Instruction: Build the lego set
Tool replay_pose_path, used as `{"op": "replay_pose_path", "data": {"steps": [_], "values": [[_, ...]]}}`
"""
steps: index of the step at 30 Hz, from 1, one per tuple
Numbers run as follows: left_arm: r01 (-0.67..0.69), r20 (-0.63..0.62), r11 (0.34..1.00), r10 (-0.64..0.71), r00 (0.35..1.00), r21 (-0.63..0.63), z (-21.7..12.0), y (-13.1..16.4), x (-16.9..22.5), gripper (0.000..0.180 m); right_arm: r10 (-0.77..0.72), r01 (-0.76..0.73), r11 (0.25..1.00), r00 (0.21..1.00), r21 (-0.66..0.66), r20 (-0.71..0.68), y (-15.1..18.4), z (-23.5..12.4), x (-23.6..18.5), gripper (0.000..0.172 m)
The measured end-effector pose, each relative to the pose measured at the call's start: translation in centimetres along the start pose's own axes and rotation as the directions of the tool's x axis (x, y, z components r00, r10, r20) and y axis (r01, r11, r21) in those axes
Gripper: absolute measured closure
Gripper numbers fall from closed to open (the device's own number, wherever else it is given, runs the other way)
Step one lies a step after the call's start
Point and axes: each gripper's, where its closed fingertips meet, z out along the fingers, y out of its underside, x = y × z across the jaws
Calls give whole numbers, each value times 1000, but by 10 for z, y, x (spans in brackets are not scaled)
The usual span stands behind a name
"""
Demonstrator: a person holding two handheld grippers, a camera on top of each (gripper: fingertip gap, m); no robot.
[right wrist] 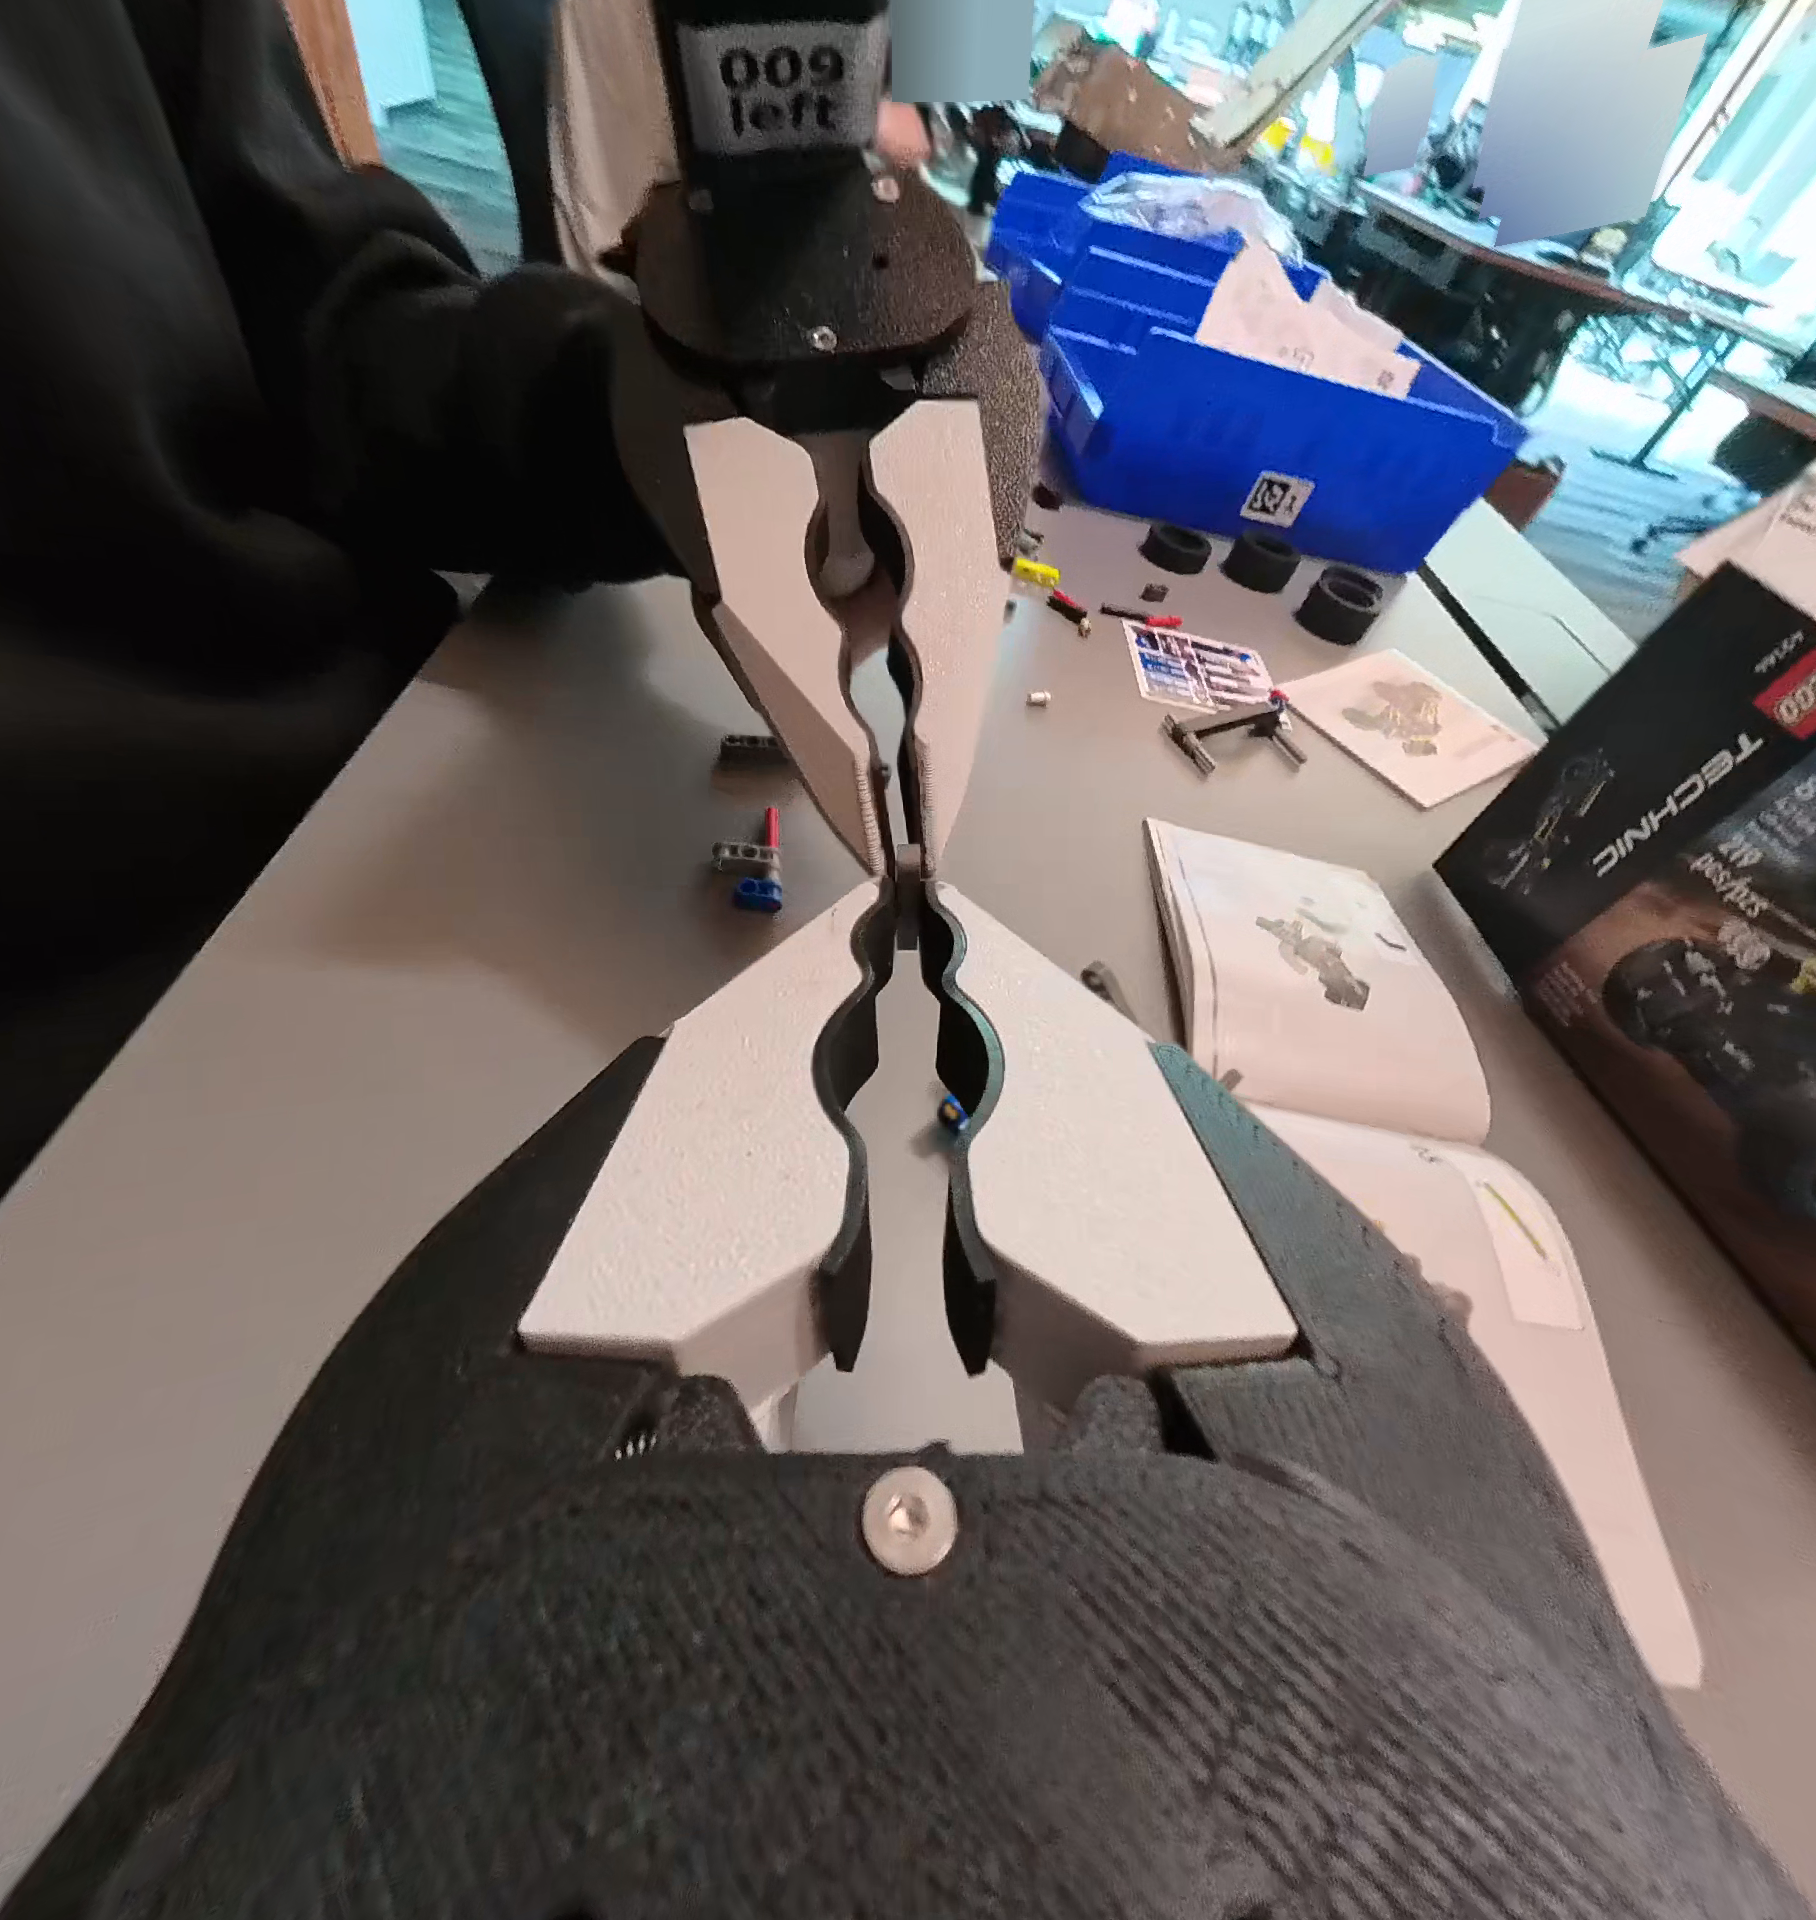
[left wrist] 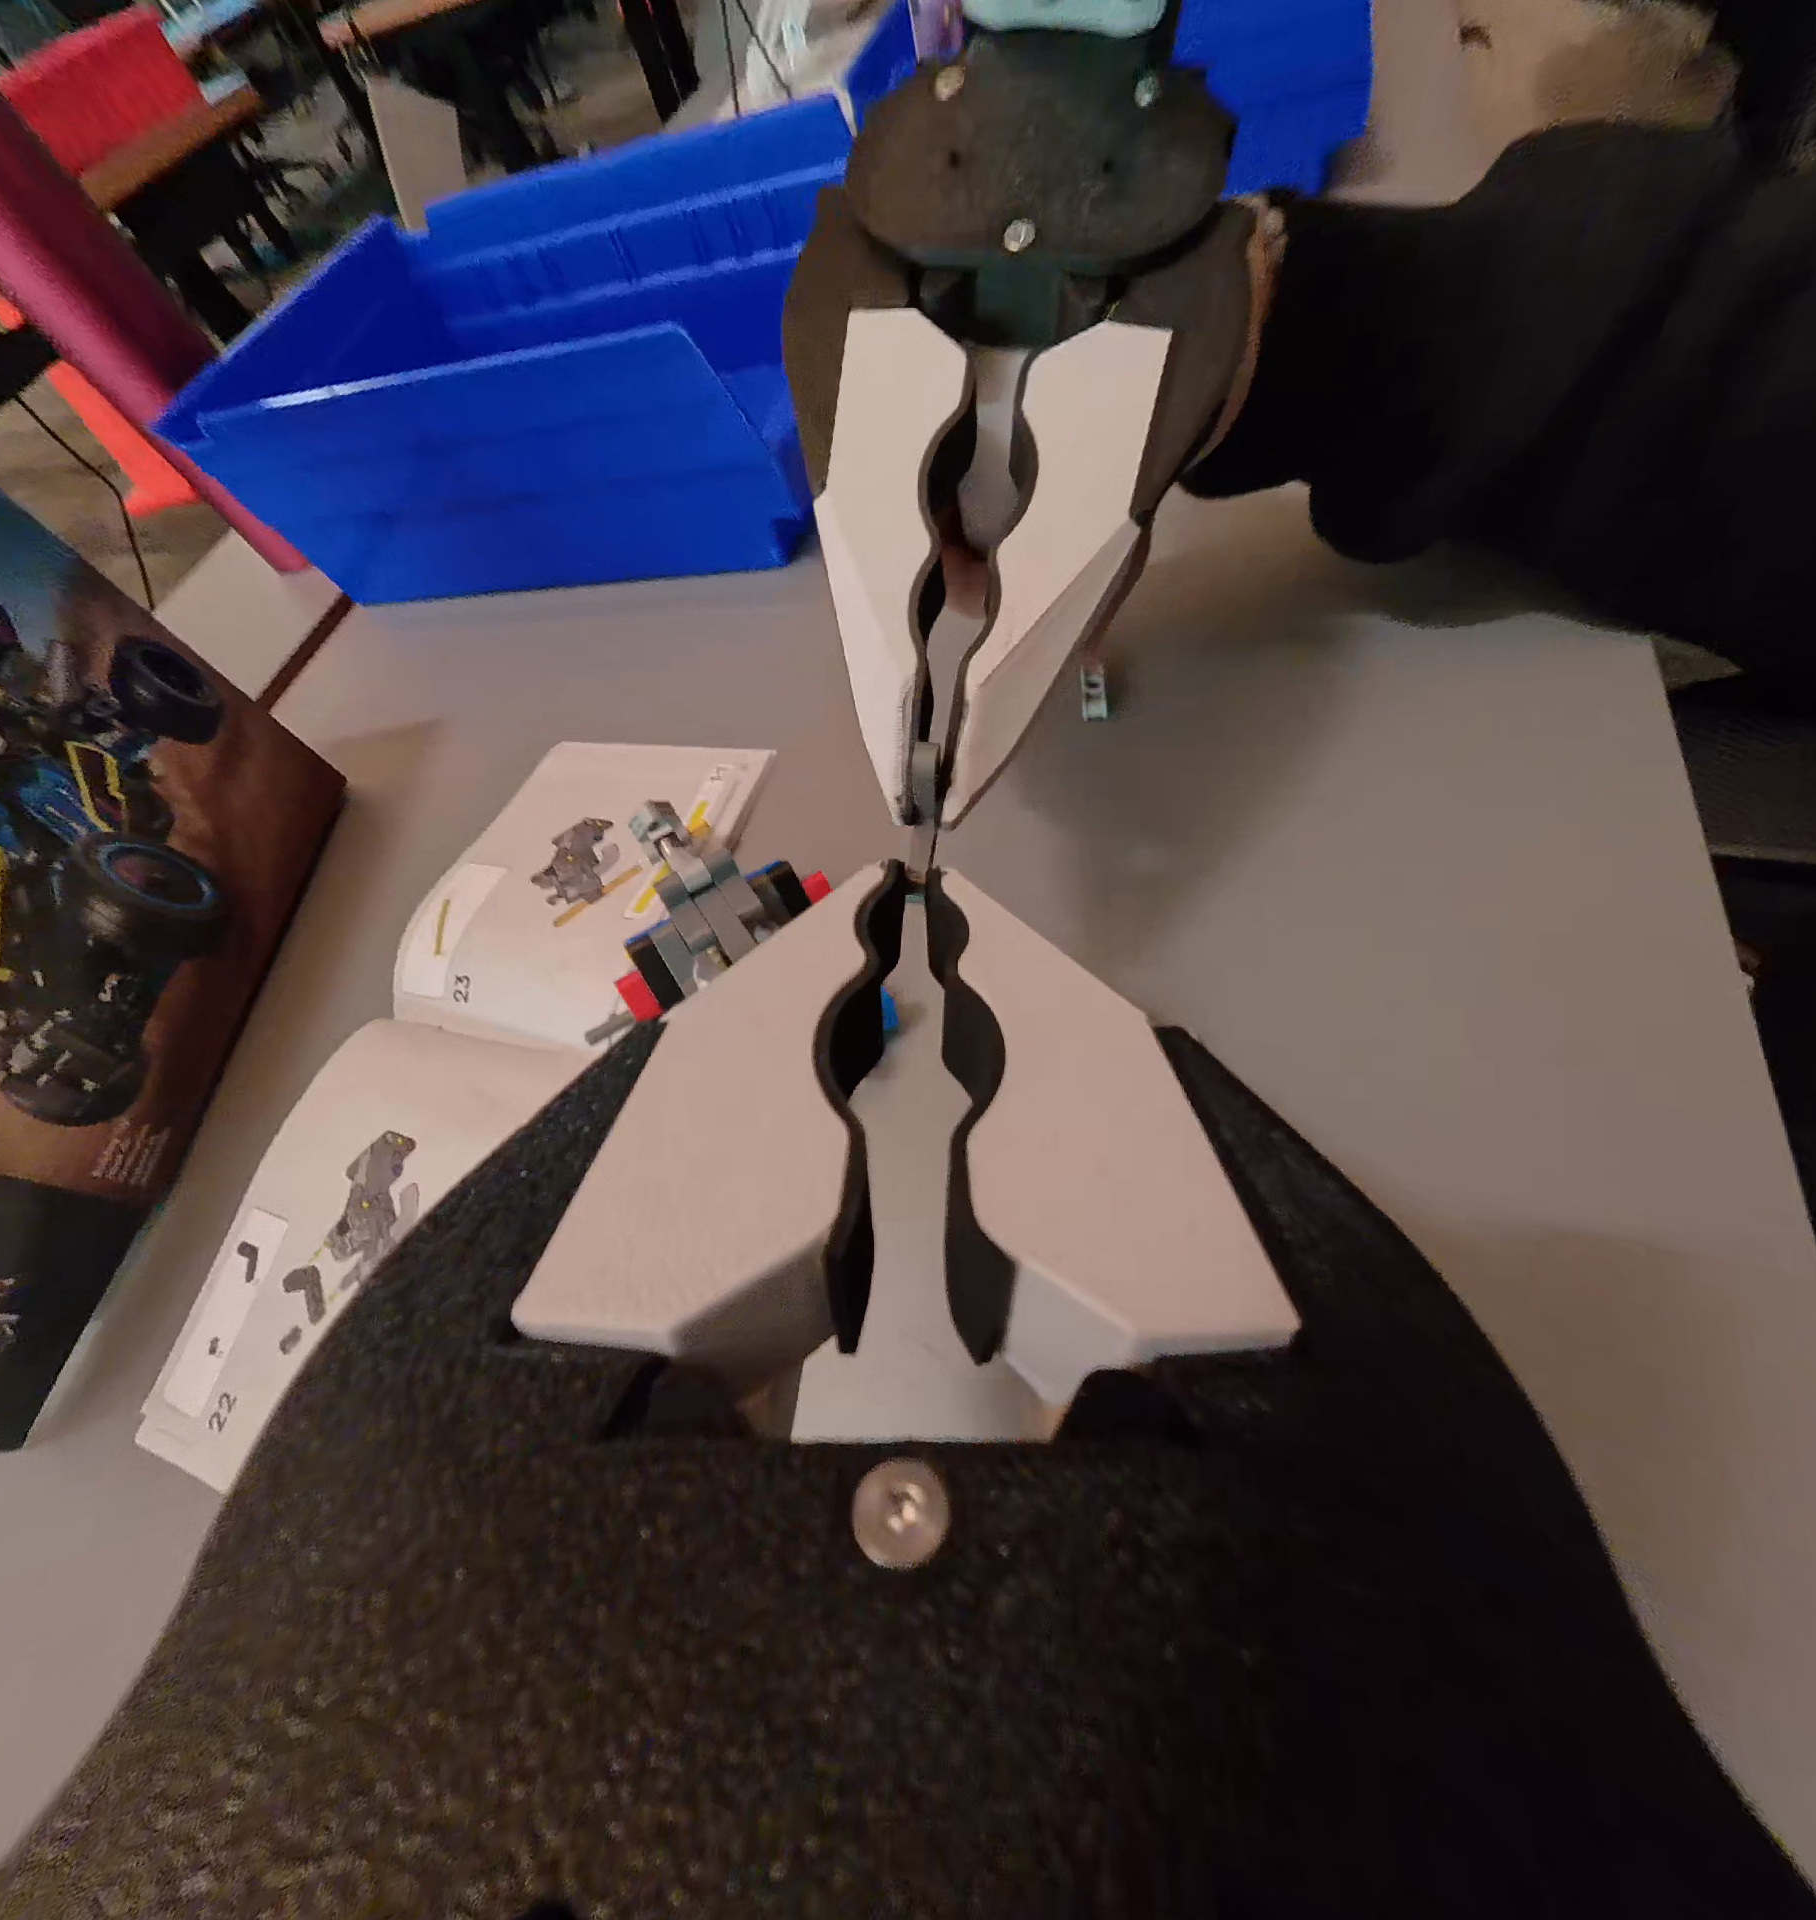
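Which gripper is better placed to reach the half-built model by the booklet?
Left: the left gripper sits right beside the model; the right gripper points in from the far side of the table.

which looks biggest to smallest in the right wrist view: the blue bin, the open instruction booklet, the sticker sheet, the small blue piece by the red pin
1. Open instruction booklet, though nearness to the camera inflates it.
2. Blue bin, close in apparent size and farther off, so the first two are unsure.
3. Sticker sheet.
4. Small blue piece.
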Motion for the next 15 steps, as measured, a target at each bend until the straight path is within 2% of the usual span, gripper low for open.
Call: {"op": "replay_pose_path", "data": {"steps": [4, 8, 13, 15], "values": [[-9, 20, 996, 8, 1000, 83, 1, -6, -7, 180, -23, 17, 998, 996, 64, 86, -1, -3, 8, 171], [-11, 38, 993, 7, 999, 115, 4, -5, -14, 180, -29, 14, 994, 990, 108, 141, 4, -3, 15, 171], [-55, 36, 996, 53, 998, 63, 12, 4, -14, 180, -60, 49, 989, 995, 139, 76, 17, -1, 17, 171], [-78, 34, 996, 77, 996, 31, 16, 9, -12, 180, -87, 82, 991, 995, 102, 38, 23, -1, 15, 171]]}}
